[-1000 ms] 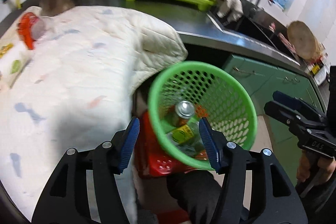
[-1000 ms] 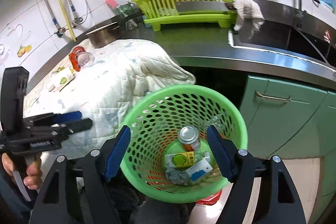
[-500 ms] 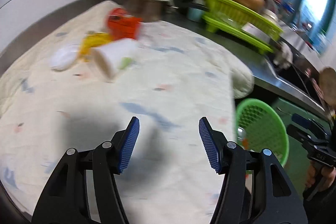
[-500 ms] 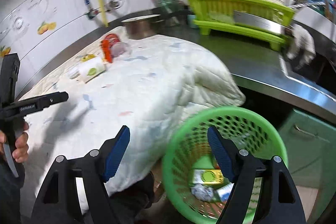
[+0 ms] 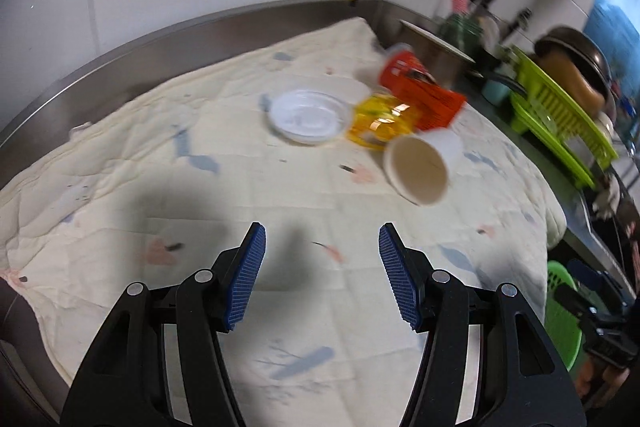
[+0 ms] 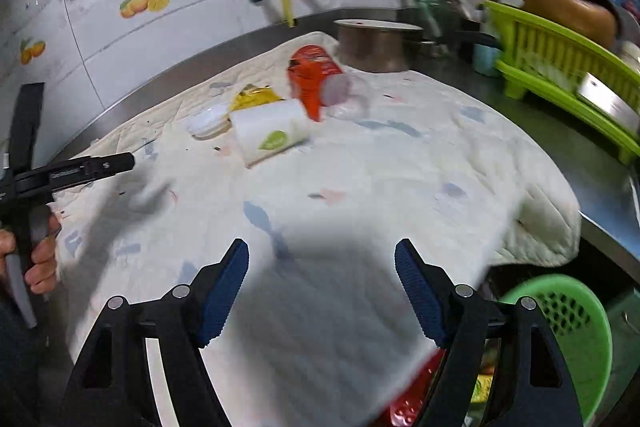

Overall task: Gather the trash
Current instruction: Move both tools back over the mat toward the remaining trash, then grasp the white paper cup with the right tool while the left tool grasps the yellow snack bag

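- Trash left to collect lies in one cluster on the cream quilted cloth point(image 5: 280, 211) that covers the steel counter: a white paper cup with a green leaf print point(image 6: 270, 137) on its side, a crumpled yellow wrapper point(image 5: 380, 123), a flat white plastic lid point(image 5: 307, 117) and an orange-red printed packet point(image 5: 416, 87).
- Left gripper point(image 5: 320, 277) hangs above the cloth with its blue pads spread and nothing between them; the cluster sits ahead of it and a little to its right, well apart from the fingertips.
- Right gripper point(image 6: 322, 289) is likewise spread and empty; from it the cluster lies ahead and slightly left, also well apart.
- Green perforated plastic basket point(image 6: 568, 327), already holding some rubbish, stands low beside the counter edge, just behind and to the right of the right gripper.
- Step in hand, as I judge it: the reach toward the next piece, between one drop and the next pick.
- Nearest item to either gripper looks to be the paper cup, its open mouth facing the left gripper.
- Next move calls for bringing one gripper forward and down over the cup, pads on either side of its wall, then closing gently, since thin paper will likely crush.
- Lid lies flat on soft cloth and may be hard to pinch; taking it by its rim seems best.
- Both views are blurred, so fine detail on the packet cannot be read.
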The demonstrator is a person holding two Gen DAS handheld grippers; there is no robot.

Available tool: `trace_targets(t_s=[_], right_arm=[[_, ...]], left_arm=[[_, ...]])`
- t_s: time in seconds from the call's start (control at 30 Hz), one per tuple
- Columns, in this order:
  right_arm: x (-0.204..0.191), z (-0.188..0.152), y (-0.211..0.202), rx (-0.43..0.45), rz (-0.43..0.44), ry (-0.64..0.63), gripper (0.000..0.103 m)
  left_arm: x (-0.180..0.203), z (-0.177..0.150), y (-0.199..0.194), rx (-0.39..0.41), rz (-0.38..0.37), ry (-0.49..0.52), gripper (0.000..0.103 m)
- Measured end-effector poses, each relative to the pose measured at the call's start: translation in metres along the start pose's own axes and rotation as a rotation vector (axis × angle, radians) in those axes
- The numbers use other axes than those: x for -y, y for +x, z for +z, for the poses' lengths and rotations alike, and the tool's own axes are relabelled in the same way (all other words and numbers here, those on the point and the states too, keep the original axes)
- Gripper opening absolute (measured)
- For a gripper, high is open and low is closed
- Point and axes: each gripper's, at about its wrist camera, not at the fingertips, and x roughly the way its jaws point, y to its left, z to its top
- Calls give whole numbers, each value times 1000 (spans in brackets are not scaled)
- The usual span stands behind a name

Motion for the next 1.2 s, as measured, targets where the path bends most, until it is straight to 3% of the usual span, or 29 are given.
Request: trace_targets(t_s=[0.43, 0.6, 0.8, 0.97, 1.03, 1.2], right_arm=[[-65, 53, 103, -54, -47, -13, 65], [-62, 65, 136, -75, -95, 32, 59], [-53, 68, 142, -63, -129, 59, 40], [-42, 66, 133, -50, -113, 70, 9], [-36, 64, 128, -42, -108, 68, 4], [-25, 59, 106, -5, -88, 44, 3]], left_arm=[[-44, 12, 8, 18, 7, -78, 59], [-48, 14, 14, 14, -2, -83, 59], [-42, 22, 25, 15, -2, -60, 59], [-23, 34, 35, 24, -15, -9, 58], [-13, 38, 39, 30, -22, 17, 57], [20, 55, 57, 49, -30, 120, 57]])
